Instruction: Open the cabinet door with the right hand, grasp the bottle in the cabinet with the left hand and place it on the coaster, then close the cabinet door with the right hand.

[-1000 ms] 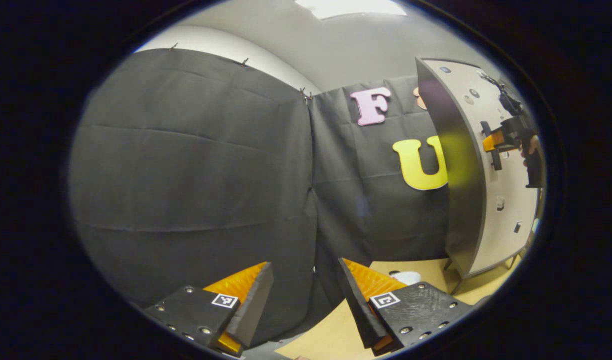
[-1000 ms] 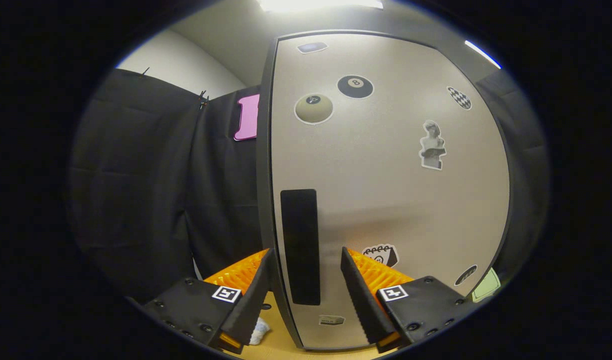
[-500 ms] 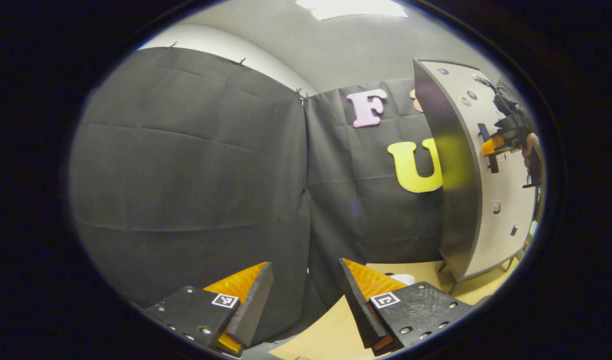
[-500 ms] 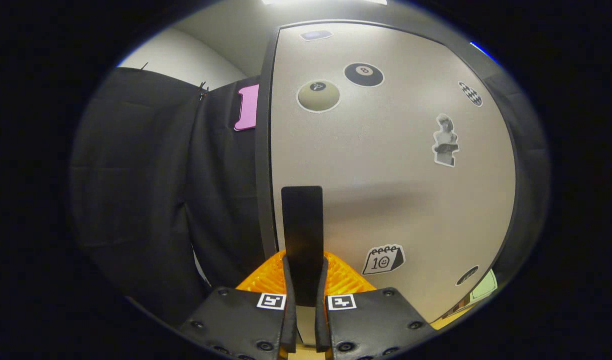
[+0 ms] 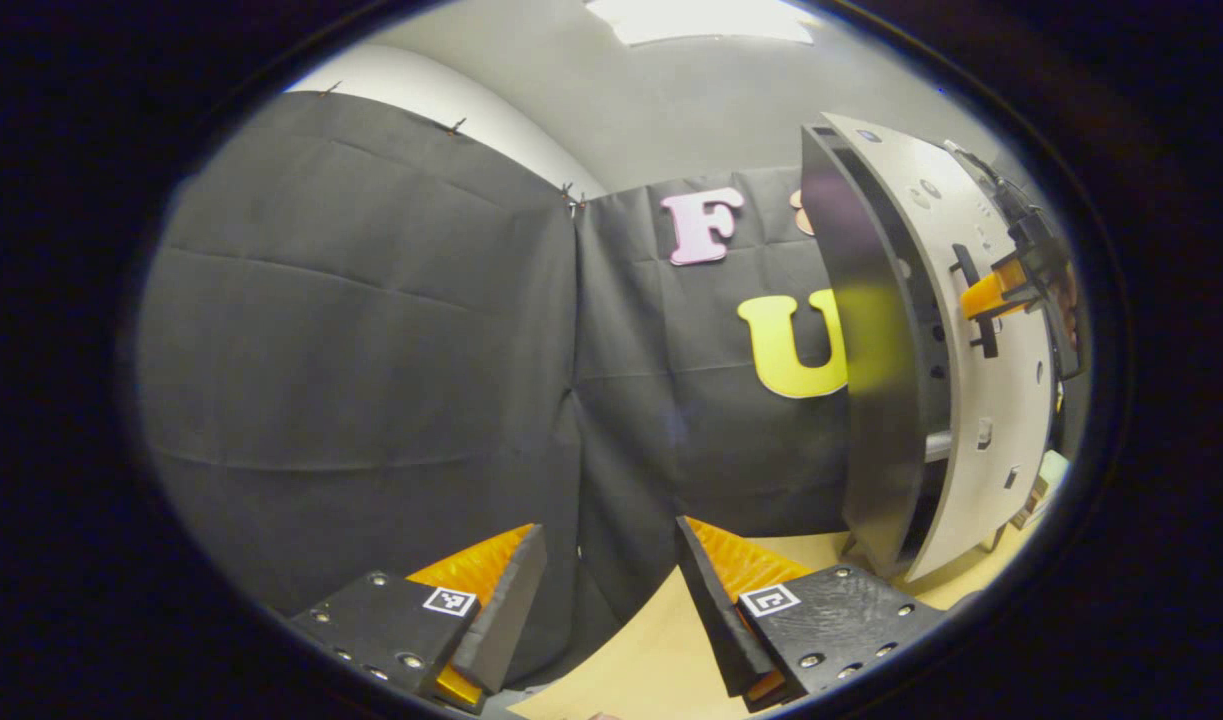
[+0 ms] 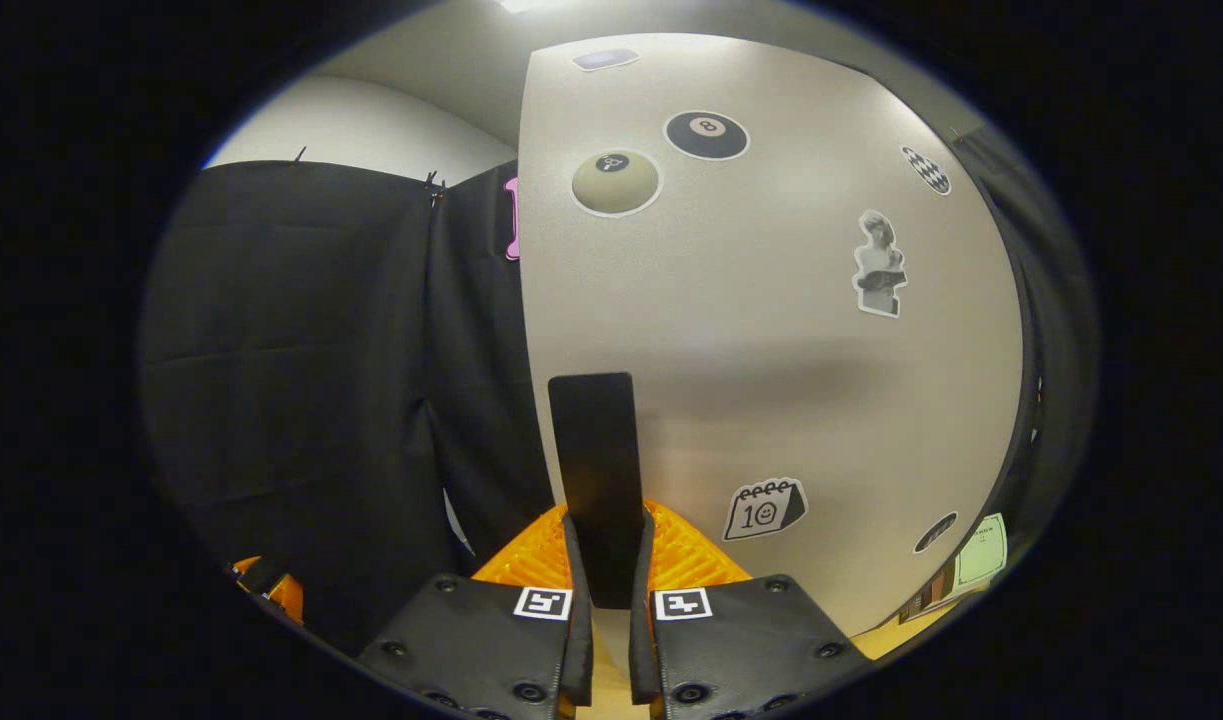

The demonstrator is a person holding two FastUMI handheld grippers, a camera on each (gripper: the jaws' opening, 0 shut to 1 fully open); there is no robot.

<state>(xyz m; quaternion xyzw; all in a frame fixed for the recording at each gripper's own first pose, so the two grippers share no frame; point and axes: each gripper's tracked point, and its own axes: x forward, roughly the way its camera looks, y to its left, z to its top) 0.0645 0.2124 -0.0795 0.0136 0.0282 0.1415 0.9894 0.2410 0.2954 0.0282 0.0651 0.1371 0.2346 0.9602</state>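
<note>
Black handle [image 6: 598, 470] foot hidden between jaws

A recording booth: black cloth walls [image 5: 371, 330] behind a sticker-covered cabinet [image 6: 771, 300].

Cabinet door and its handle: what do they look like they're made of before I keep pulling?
The cabinet door looks like painted or laminated board, pale matt grey: an even surface with a soft sheen and flat stickers lying on it. Metal can't be ruled out. The handle is a flat black bar, matt, likely plastic or coated metal. The right gripper is shut on it.
</note>
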